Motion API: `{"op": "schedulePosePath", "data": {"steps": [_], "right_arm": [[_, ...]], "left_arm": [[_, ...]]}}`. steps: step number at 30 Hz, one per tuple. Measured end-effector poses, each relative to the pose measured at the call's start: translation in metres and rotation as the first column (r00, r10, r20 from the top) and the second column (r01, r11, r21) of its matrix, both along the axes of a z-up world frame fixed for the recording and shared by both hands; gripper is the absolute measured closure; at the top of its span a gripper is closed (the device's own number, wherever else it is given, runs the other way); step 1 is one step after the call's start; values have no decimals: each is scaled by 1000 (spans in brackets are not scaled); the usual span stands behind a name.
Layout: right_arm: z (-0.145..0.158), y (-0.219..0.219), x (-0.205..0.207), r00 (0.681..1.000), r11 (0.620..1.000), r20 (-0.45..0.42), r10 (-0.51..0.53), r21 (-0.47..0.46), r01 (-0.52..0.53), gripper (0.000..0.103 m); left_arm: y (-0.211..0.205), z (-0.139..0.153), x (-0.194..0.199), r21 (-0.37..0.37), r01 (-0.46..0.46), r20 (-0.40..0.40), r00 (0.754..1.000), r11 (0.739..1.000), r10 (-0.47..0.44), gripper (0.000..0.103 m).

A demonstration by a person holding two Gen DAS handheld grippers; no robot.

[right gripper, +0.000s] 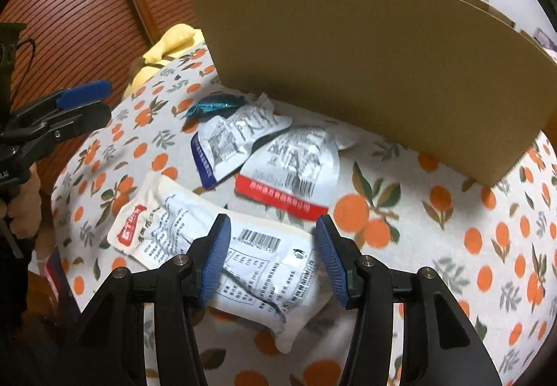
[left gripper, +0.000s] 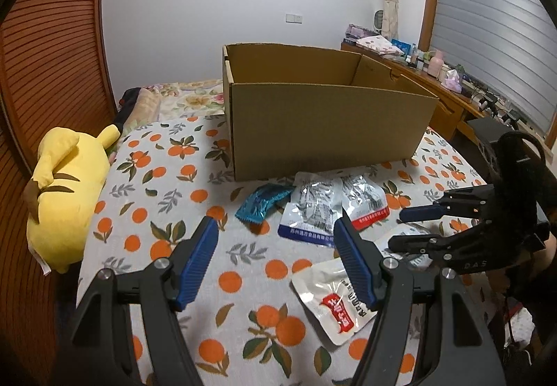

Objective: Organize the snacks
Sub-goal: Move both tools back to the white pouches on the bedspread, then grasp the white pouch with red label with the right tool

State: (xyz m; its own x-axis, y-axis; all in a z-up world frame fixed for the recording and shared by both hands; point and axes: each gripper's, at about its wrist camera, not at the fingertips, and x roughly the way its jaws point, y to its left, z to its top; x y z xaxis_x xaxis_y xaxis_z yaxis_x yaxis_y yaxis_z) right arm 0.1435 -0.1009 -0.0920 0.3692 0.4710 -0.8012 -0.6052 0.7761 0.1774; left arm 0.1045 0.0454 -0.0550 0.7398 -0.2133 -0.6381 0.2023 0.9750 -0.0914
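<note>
Snack packets spread on the bed before an open cardboard box.

Left wrist view: the left gripper point(left gripper: 275, 236) is held with jaws wide apart, nothing between them; a teal packet point(left gripper: 261, 203), a blue-edged packet point(left gripper: 310, 211) and a red-edged packet point(left gripper: 365, 199) are seen by the cardboard box point(left gripper: 330, 121), a white packet point(left gripper: 330, 299) nearer.
Right wrist view: the right gripper point(right gripper: 271, 229) is held with jaws parted above a barcoded white packet point(right gripper: 264, 267), not gripped, near the bed's front edge.
</note>
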Motion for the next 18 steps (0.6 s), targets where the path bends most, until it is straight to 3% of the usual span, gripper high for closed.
{"op": "schedulePosePath", "data": {"steps": [9,18], "right_arm": [[5,-8,-33,1000,1000,16,-9,-1,9,50],[10,11,-63,995,996,42,90,-31,-88,39]], "left_arm": [[-4,2,-23,1,3,23,1000,1000,-3,34],[-5,2,-40,3,-1,31,1000,1000,1,34]]}}
